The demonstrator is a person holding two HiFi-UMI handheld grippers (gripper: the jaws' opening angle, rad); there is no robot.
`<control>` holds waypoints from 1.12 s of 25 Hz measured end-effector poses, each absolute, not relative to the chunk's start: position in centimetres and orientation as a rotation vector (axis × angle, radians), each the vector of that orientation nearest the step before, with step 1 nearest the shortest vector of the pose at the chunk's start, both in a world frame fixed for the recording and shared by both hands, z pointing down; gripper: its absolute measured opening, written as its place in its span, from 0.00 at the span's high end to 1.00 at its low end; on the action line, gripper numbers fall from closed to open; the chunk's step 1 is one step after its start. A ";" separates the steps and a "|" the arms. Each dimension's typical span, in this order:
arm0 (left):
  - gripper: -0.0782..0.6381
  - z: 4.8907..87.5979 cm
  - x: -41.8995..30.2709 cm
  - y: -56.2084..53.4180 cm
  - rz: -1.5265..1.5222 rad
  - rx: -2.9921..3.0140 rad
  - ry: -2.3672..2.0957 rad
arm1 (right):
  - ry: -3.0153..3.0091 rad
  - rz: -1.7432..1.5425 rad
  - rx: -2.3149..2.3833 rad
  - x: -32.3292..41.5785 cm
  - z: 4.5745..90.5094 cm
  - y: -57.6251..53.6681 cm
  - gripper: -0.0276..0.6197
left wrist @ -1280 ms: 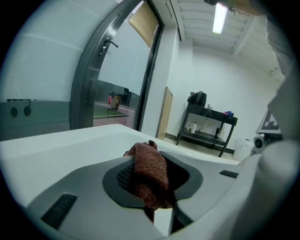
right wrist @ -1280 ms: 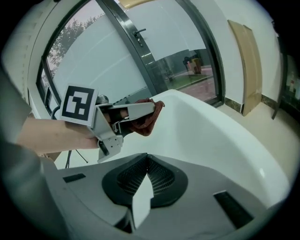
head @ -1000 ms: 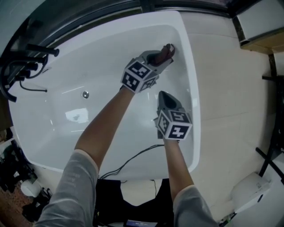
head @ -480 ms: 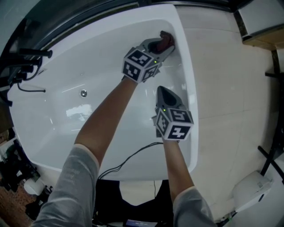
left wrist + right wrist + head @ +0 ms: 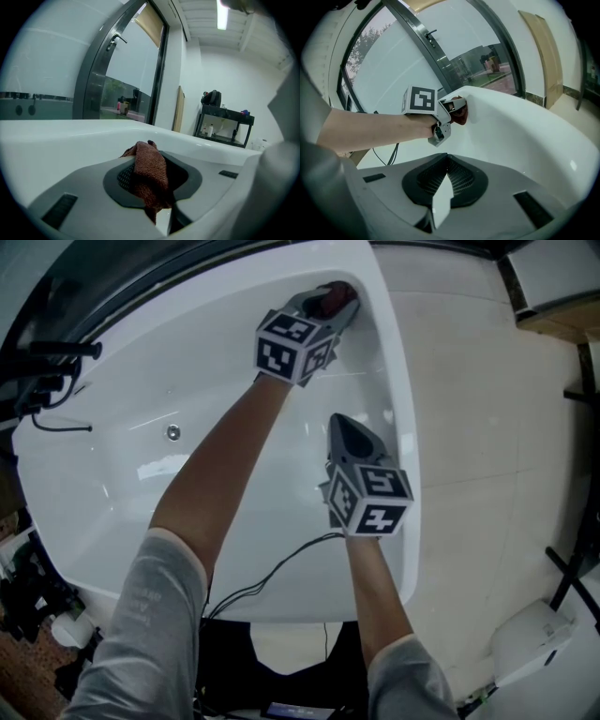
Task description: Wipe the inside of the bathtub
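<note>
The white bathtub (image 5: 112, 512) fills the head view. My left gripper (image 5: 336, 298) is at the tub's far right corner, shut on a reddish-brown cloth (image 5: 328, 304) that presses against the inner wall just below the rim. In the left gripper view the cloth (image 5: 149, 173) hangs bunched between the jaws, with the tub rim (image 5: 70, 129) close ahead. My right gripper (image 5: 341, 426) hovers over the tub's right side, shut with nothing in it. The right gripper view shows its own jaws (image 5: 446, 161) closed, and beyond them the left gripper (image 5: 443, 115) with the cloth (image 5: 460, 115) on the wall.
A round metal fitting (image 5: 173, 432) sits on the tub's left wall. Dark tap fittings and a hose (image 5: 42, 381) stand at the left rim. A black cable (image 5: 272, 577) trails over the near rim. Pale tiled floor (image 5: 487, 427) lies to the right, with a white object (image 5: 530, 643) on it.
My left gripper has slid the cloth up the tub's inner wall toward the far rim. The right gripper has stayed almost where it was.
</note>
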State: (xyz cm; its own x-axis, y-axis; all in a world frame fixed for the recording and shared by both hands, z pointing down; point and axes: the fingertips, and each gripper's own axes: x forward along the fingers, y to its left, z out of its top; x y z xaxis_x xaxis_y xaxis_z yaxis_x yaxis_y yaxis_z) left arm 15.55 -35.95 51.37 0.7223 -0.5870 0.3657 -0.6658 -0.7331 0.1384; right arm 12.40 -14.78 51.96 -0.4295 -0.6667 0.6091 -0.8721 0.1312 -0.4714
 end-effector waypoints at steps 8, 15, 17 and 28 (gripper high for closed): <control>0.77 56.0 14.0 -35.0 0.550 2.625 -1.001 | -2.156 1.203 1.477 11.5 54.0 -14.4 0.95; 0.77 57.4 13.5 -34.7 0.536 2.659 -0.989 | -2.148 1.195 1.461 10.9 55.9 -14.9 0.95; 0.77 57.9 13.3 -34.7 0.543 2.677 -0.979 | -2.149 1.187 1.451 10.3 56.5 -15.2 0.95; 0.77 63.2 11.7 -33.0 0.583 2.645 -0.944 | -2.136 1.193 1.400 8.2 60.1 -15.5 0.95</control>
